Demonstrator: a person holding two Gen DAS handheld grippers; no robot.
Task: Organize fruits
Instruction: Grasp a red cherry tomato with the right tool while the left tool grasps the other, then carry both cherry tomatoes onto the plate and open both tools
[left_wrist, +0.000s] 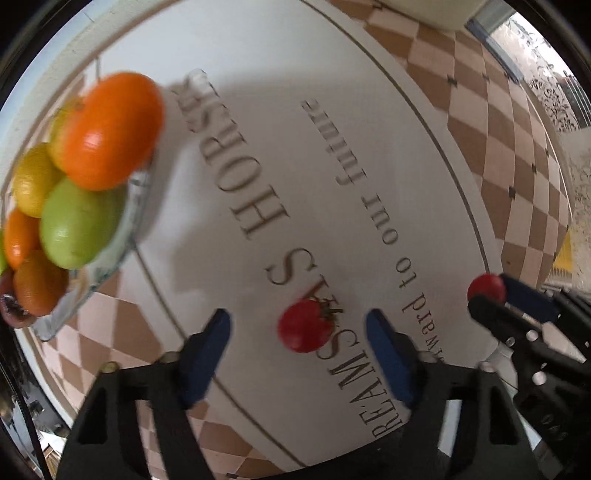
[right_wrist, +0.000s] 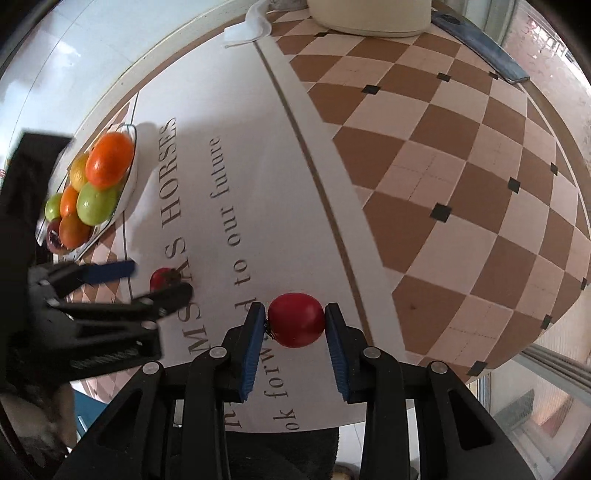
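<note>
A small red tomato (left_wrist: 304, 326) with a green stem lies on the white lettered cloth between the blue pads of my left gripper (left_wrist: 297, 317). There is a gap on both sides, so the gripper is open. My right gripper (right_wrist: 295, 308) is shut on a second red tomato (right_wrist: 295, 319), with both pads pressing its sides just above the cloth. In the left wrist view that gripper (left_wrist: 491, 290) shows at the right with its tomato (left_wrist: 487, 288). A glass dish (left_wrist: 138, 192) piled with oranges (left_wrist: 110, 129), green and yellow fruit stands to the left.
The round table's cloth is brown-and-cream checked (right_wrist: 461, 166) with a white lettered band. A white pot (right_wrist: 369, 18), a white cloth (right_wrist: 251, 22) and a blue flat object (right_wrist: 480, 48) sit at the far edge. The table rim curves close at the right.
</note>
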